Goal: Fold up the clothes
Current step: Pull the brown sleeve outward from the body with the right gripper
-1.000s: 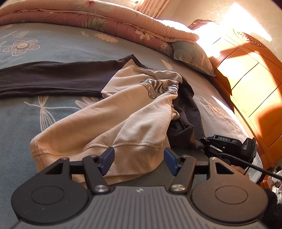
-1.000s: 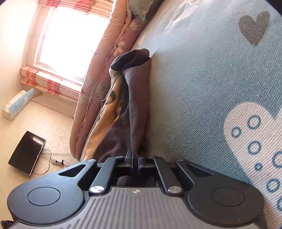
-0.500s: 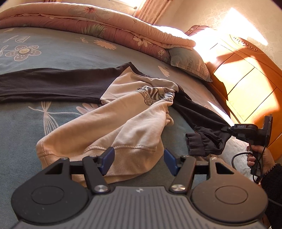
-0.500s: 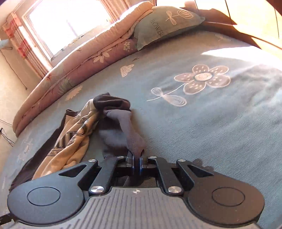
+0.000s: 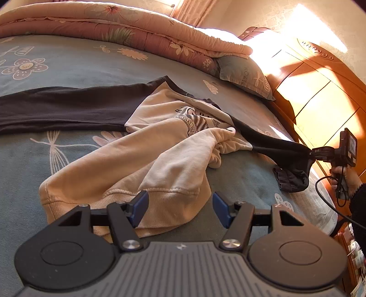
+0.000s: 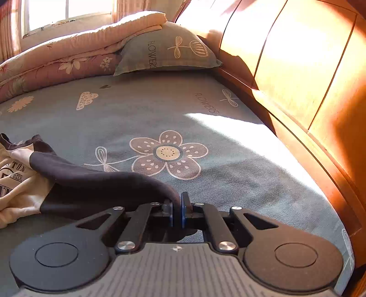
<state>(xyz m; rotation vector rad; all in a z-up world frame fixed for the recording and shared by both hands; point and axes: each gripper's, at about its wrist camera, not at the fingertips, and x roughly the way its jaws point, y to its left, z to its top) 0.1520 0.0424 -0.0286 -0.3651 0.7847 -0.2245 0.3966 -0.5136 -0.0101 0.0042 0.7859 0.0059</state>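
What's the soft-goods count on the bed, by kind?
Sweatshirt, cream body with dark sleeves: 1
Pillow: 1
Folded quilt: 1
Total: 3
The right gripper pinches one dark sleeve; the left gripper is open.

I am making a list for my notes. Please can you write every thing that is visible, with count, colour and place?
sweatshirt: 1, cream body, dark sleeves, crumpled mid-bed
bed sheet: 1, grey-blue, flower prints, under everything
quilt: 1, pink floral, folded along far edge
pillow: 1, grey-blue, beside quilt
headboard: 1, orange wood, at the bed's right end
window: 1, bright, behind quilt
left claw: open, at cream hem
right claw: shut on dark sleeve
hand: 1, holding right claw's handle
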